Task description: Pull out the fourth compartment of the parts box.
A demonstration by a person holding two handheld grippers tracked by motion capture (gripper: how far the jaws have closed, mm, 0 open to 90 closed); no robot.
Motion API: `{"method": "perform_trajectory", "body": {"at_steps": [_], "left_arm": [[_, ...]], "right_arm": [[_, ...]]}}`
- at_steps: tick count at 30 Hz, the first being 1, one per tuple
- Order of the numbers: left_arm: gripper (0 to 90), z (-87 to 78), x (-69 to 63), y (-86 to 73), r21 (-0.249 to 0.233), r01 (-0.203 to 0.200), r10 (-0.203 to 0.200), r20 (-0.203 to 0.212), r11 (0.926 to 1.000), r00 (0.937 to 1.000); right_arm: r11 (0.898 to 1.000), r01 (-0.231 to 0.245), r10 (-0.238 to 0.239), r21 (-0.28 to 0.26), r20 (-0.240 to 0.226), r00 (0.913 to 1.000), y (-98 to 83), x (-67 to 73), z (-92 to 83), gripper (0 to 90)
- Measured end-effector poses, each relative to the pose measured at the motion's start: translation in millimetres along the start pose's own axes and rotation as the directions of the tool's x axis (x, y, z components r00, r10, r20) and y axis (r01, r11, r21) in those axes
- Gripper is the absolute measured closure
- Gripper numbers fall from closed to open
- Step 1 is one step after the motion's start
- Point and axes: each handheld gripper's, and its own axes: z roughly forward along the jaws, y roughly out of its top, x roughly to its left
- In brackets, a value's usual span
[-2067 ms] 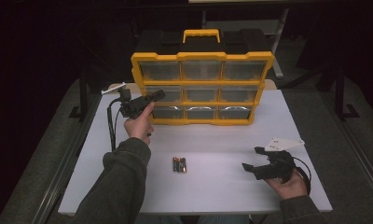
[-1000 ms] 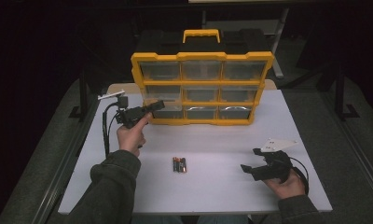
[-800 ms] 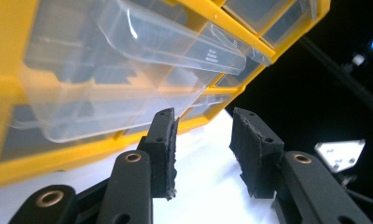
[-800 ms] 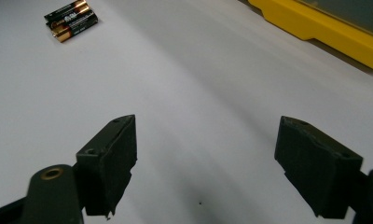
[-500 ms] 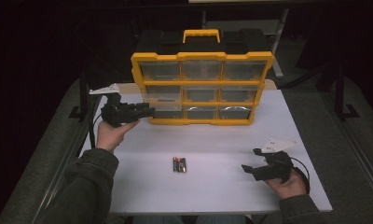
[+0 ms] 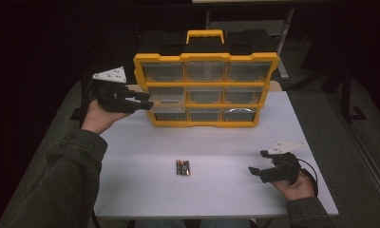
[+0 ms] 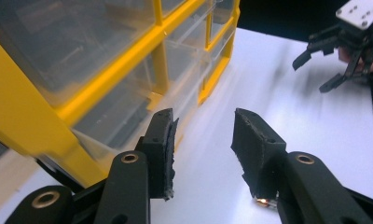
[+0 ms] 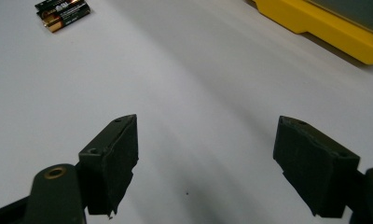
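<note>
1. The white bench (image 6: pixel 235 142) carries everything; the high view takes in all of it, which neither gripper view does.
2. The yellow drawer cabinet (image 6: pixel 206 90) stands upright at the far middle of the bench, three rows of three clear drawers with a handle on top. The left gripper view shows its drawer fronts up close and blurred; the right gripper view catches a strip of its yellow base.
3. The left gripper (image 6: pixel 141 100) is held up at the cabinet's left edge, level with the middle row. Its fingers (image 7: pixel 159 149) stand partly apart with nothing between them, the nearer one just beside the cabinet's lower left corner. I cannot tell whether it touches.
4. The right gripper (image 6: pixel 257 172) rests low near the bench's front right corner, fingers (image 8: pixel 111 158) spread wide and empty over bare bench.
5. Batteries (image 6: pixel 182 167) lie side by side at front centre, well apart from both grippers; the right gripper view shows them at its upper left.
</note>
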Motion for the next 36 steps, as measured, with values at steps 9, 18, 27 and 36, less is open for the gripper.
{"method": "perform_trajectory", "body": {"at_steps": [9, 18, 27, 36], "left_arm": [[60.4, 19.0, 17.2, 15.1, 0.108, -0.071, 0.069, 0.024, 0.9916, 0.9973], [60.6, 40.2, 17.1, 18.8, 0.169, -0.109, 0.105, 0.032, 0.9795, 0.9939], [62.9, 49.7, 23.3, 14.9, 0.217, -0.075, 0.069, 0.032, 0.9734, 0.9971], [63.1, 53.5, 23.5, 12.3, 0.236, -0.098, 0.095, 0.024, 0.9668, 0.9952]], "right_arm": [[1.000, -0.007, 0.007, 0.013, -0.016, 0.9998, 0.0, -2.0, 3.2, 20.9], [1.000, -0.009, 0.010, 0.027, -0.022, 0.9997, -0.3, -1.4, 5.9, 20.7], [1.000, 0.004, -0.003, 0.029, -0.031, 0.9995, 0.1, -0.4, 5.6, 20.7], [1.000, 0.007, -0.007, 0.025, -0.036, 0.9993, 0.1, -0.2, 5.2, 20.7]]}}
